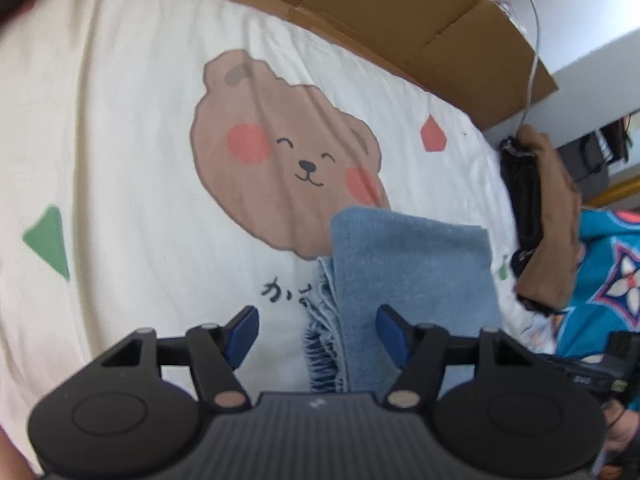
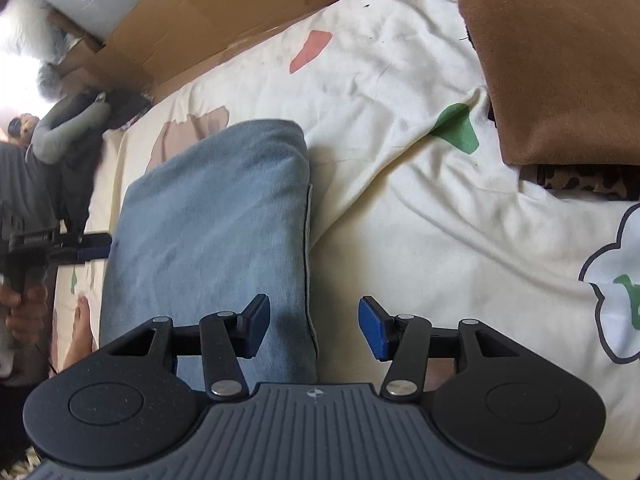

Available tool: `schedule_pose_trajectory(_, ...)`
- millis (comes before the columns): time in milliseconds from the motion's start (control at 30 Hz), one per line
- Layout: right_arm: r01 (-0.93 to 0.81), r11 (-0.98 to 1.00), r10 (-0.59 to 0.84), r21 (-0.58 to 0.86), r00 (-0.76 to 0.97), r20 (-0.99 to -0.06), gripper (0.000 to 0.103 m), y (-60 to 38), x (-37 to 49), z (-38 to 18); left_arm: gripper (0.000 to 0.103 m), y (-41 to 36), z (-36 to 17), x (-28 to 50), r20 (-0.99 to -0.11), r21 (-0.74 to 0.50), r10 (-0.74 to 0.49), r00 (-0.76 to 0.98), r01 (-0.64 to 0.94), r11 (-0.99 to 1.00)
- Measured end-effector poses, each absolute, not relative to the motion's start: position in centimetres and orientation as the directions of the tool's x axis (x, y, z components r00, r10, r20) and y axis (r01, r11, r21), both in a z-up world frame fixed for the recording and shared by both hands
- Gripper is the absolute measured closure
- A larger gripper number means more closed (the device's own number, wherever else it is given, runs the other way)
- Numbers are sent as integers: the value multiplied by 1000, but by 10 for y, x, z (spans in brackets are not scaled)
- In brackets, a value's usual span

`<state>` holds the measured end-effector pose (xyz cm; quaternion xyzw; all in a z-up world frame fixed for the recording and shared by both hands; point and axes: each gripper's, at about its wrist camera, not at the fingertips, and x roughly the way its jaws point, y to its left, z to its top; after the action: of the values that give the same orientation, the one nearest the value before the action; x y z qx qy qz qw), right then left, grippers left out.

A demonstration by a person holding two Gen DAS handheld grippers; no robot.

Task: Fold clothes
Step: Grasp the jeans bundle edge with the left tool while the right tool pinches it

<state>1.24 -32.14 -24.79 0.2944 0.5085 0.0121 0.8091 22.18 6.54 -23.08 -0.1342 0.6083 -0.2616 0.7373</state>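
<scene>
A folded blue denim garment is laid on a cream bear-print sheet, with the left gripper and right gripper both spread empty above it; its loose frayed hem could be snagged and the fold undone.

Folded blue garments: one
Grippers: two (left, right)
Brown cloths: one
Printed bedsheets: one

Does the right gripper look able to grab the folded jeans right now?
Probably yes: the right gripper is open, hanging over the edge of the folded jeans, with nothing between them on the bedsheet.
</scene>
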Motion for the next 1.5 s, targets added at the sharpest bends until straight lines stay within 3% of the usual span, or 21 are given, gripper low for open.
schedule_pose_trajectory(100, 298, 818, 318, 492, 478, -819, 50, -321, 11, -248, 43, 64, -244, 215, -807, -567, -589, 54, 213, 796)
schedule_pose_trajectory(233, 297, 807, 334, 510, 484, -809, 50, -318, 12, -251, 43, 60, -256, 205, -776, -617, -630, -3, 206, 759)
schedule_pose_trajectory(467, 283, 787, 381, 549, 477, -792, 50, -310, 17, -260, 24, 58, -280, 198, -750, -661, -659, -60, 113, 742)
schedule_pose_trajectory(633, 279, 775, 396, 567, 484, -780, 50, -307, 20, -263, 21, 57, -295, 199, -702, -712, -706, -95, 55, 700)
schedule_pose_trajectory(933, 264, 769, 419, 581, 478, -772, 50, -302, 22, -271, 20, 55, -306, 200, -633, -773, -767, -106, 32, 634)
schedule_pose_trajectory(1167, 270, 741, 434, 615, 506, -745, 50, -304, 25, -275, 36, 57, -295, 197, -643, -766, -761, -87, 74, 639)
schedule_pose_trajectory(1500, 240, 721, 458, 650, 539, -707, 50, -305, 47, -288, 27, 55, -306, 199, -620, -784, -780, -78, 69, 617)
